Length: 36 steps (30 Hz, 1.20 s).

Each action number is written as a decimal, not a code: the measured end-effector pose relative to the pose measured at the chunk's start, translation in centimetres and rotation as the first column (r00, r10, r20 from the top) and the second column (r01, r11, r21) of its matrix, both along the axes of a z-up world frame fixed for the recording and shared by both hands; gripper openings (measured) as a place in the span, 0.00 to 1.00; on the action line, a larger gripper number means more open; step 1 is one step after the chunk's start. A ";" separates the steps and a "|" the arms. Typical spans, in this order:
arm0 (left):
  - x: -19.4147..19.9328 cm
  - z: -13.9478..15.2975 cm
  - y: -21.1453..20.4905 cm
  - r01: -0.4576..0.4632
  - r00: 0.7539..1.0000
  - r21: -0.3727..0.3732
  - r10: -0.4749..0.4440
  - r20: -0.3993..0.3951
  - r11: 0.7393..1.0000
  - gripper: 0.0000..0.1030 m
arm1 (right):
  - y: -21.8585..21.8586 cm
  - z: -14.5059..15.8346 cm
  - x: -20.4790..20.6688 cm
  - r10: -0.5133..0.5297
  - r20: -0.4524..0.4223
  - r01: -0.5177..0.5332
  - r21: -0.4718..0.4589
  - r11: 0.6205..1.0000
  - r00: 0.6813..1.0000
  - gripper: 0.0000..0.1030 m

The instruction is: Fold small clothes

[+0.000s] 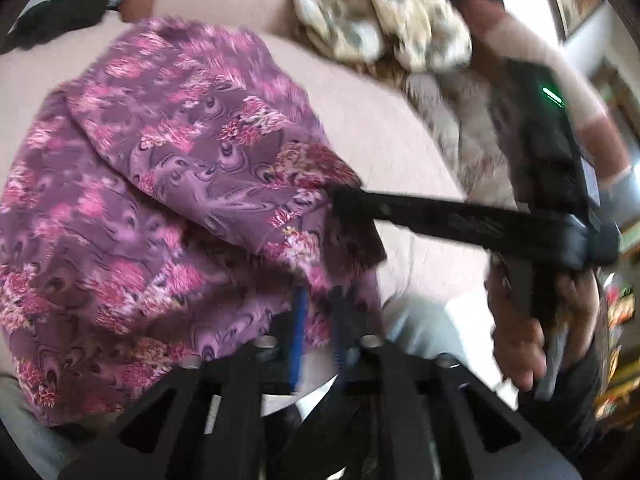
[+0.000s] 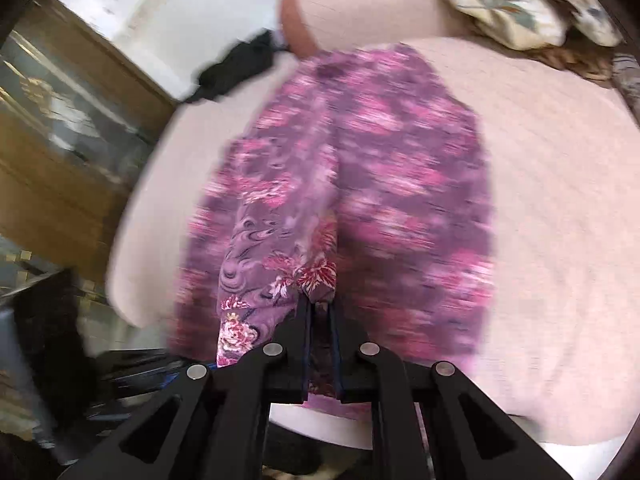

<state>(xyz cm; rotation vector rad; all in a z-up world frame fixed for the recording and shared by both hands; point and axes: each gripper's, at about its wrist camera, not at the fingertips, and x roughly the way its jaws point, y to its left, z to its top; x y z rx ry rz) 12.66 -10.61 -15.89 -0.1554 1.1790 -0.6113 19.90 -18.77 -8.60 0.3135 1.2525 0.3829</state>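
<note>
Both the left gripper [image 1: 318, 300] and right gripper [image 2: 320, 304] pinch the purple floral fabric garment [image 1: 160, 184], lifting its edge over the pink cushioned surface [image 2: 540, 200] to fold it.

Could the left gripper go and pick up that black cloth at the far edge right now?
Probably not yet. The left gripper is shut on the purple garment, so it would have to let go first. The black cloth lies beyond it, with nothing else between.

Left wrist view: close above the purple floral garment [image 1: 152, 184], facing across the pink bed [image 1: 380, 128] toward the right claw [image 1: 352, 204]. Right wrist view: equally close, facing along the same garment [image 2: 340, 200] and bed [image 2: 560, 240].
</note>
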 end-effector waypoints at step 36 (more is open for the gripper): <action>26.4 -8.2 24.3 -0.725 0.688 -0.281 0.670 -0.279 0.628 0.34 | 8.9 -6.2 35.7 0.118 0.026 -0.120 0.094 0.988 0.993 0.58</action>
